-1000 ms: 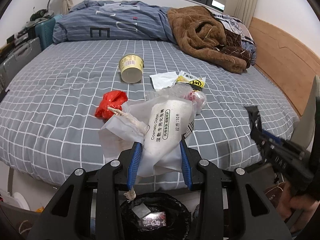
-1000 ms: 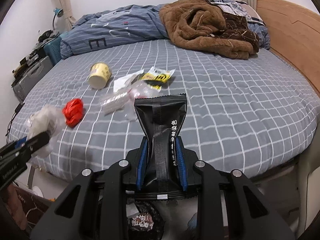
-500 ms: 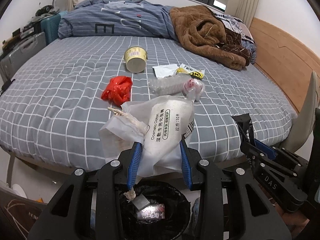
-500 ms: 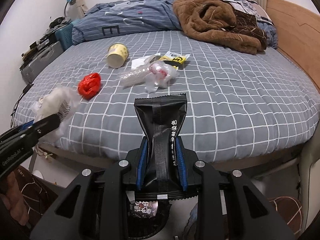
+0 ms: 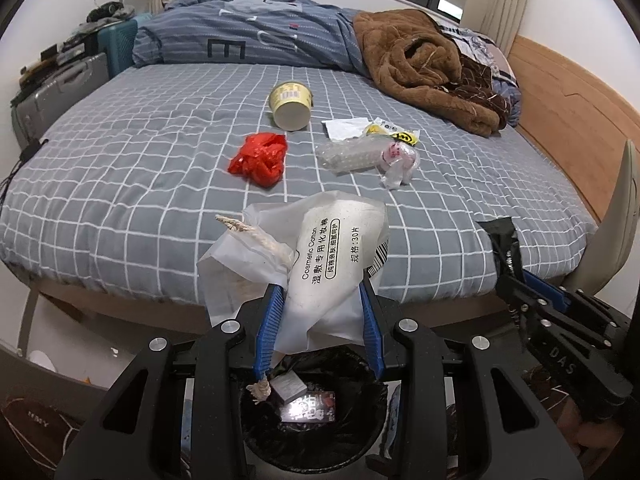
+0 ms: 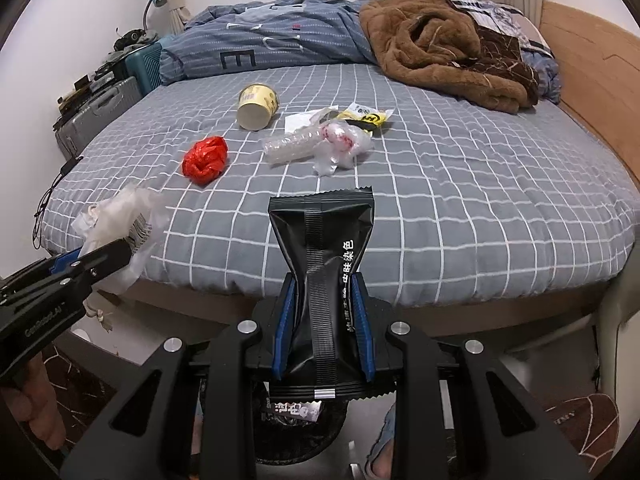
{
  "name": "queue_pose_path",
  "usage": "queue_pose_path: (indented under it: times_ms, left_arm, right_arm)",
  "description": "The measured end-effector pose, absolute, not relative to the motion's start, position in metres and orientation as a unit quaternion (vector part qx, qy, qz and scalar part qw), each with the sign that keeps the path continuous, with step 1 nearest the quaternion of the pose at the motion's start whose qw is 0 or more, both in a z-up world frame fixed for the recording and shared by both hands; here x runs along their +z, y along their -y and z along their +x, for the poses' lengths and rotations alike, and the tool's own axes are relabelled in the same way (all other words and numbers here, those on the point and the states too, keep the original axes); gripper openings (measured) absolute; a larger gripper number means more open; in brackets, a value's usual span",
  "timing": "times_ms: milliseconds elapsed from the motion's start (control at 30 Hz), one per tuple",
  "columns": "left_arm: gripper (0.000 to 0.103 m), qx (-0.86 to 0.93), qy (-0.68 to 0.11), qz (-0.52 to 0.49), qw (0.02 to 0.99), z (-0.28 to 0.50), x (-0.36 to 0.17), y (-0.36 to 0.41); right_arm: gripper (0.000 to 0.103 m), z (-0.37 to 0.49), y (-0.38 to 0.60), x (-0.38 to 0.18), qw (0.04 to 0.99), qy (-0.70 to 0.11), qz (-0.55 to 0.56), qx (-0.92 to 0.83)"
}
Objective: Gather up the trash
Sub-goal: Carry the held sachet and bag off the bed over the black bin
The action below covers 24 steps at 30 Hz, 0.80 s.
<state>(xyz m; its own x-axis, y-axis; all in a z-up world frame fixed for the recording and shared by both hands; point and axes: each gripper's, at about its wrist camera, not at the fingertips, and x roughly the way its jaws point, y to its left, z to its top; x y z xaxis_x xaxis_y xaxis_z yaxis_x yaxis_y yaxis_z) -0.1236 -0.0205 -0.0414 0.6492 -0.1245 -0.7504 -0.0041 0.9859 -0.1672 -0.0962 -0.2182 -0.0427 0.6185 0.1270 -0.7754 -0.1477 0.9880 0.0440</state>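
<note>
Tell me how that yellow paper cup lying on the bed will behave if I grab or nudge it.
The yellow paper cup lies on its side on the checked bed cover, so a nudge would probably roll it in a curve. It looks empty and thin-walled: likely very light, and apt to crush under a firm squeeze. The soft bedding may damp the roll.

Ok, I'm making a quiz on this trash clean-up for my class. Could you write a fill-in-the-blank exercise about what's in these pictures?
1. The left gripper is shut on a ____ cotton-pad bag.
2. The right gripper is shut on a ____ wrapper.
3. The crumpled plastic bag lying on the bed is ____.
4. The yellow cup lies on its ____.

Missing words: white; black; red; side
</note>
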Motion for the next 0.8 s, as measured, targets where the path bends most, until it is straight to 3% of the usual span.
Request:
queue_pose_path:
  times_ms: [800]
  left_arm:
    - [0.036,-0.019,-0.464,-0.076,0.883,-0.150,-0.092,0.023]
  right_arm:
    - [0.026,-0.110,0.206,-0.100,0.873,-0.481,-0.022,0.080]
